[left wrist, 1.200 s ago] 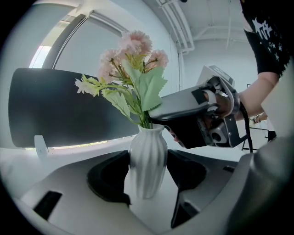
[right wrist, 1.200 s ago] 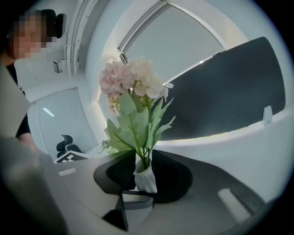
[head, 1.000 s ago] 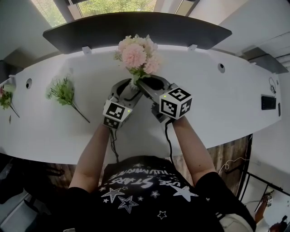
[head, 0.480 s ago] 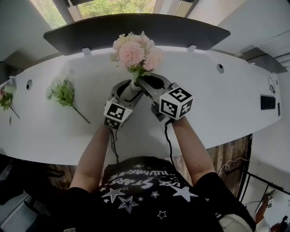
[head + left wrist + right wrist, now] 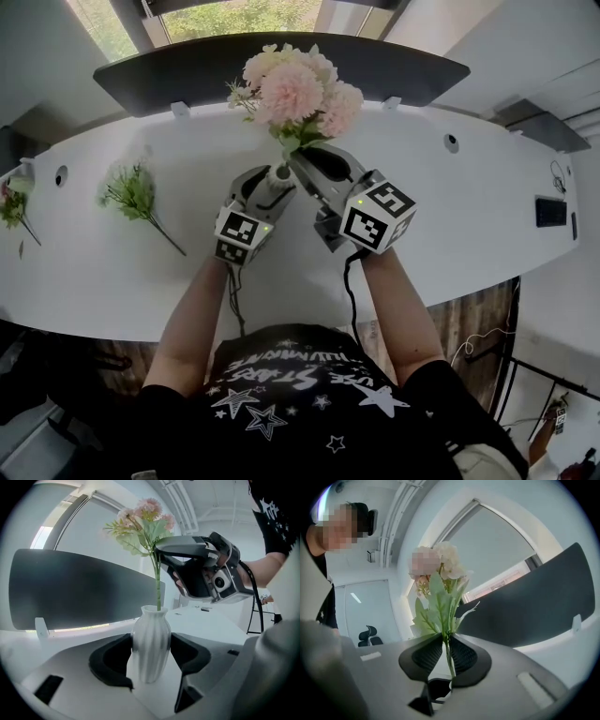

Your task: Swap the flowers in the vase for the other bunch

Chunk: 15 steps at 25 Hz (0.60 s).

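A white ribbed vase (image 5: 151,644) stands on the white table (image 5: 450,216), and my left gripper (image 5: 151,651) is shut on its body. The pink flower bunch (image 5: 300,89) rises above it. Its thin green stem (image 5: 158,588) still reaches down into the vase mouth. My right gripper (image 5: 446,653) has just been closing and is shut on that stem just below the leaves, beside and above the left gripper (image 5: 272,180). The other bunch (image 5: 136,192), green with pale blooms, lies flat on the table to the left.
A dark curved panel (image 5: 187,66) stands along the table's far edge behind the vase. Another small flower (image 5: 11,202) lies at the far left edge. Cable holes (image 5: 451,142) dot the tabletop, and a dark device (image 5: 553,212) sits far right.
My right gripper has risen with the pink bunch, so the blooms stand higher over the vase. The left gripper and the vase have stayed put.
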{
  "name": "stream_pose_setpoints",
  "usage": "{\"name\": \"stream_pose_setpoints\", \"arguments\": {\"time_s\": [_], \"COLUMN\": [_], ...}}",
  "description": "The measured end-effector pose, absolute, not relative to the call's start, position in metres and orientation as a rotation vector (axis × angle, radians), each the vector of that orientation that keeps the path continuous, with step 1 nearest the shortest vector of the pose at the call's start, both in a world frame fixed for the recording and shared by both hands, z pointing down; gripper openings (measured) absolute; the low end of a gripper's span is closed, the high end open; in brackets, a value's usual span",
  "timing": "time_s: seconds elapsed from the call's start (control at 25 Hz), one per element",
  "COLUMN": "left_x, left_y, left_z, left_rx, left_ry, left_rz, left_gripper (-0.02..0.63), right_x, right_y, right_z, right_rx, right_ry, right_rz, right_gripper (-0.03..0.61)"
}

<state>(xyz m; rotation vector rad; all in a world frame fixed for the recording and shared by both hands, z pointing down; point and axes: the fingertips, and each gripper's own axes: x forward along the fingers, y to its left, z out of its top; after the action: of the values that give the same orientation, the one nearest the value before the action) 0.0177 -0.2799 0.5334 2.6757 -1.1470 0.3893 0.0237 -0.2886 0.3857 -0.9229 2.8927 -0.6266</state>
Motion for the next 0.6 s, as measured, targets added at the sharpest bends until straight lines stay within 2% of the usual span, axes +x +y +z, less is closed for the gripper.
{"name": "stream_pose_setpoints", "arguments": {"time_s": [0.32,0.6], "left_x": [0.030,0.014], "left_y": [-0.282,-0.281], "left_z": [0.525,0.538], "left_rx": [2.673,2.660], "left_ry": [-1.154,-1.158], "left_rz": [0.394,0.411], "left_gripper": [0.268,0.270], "right_x": [0.053,0.056], "right_y": [-0.285,-0.283], "right_z": [0.334,0.318], "right_rx": [-0.912,-0.959], "right_ry": [2.794,2.750], "right_rz": [-0.568,-0.544], "right_gripper": [0.051,0.051]}}
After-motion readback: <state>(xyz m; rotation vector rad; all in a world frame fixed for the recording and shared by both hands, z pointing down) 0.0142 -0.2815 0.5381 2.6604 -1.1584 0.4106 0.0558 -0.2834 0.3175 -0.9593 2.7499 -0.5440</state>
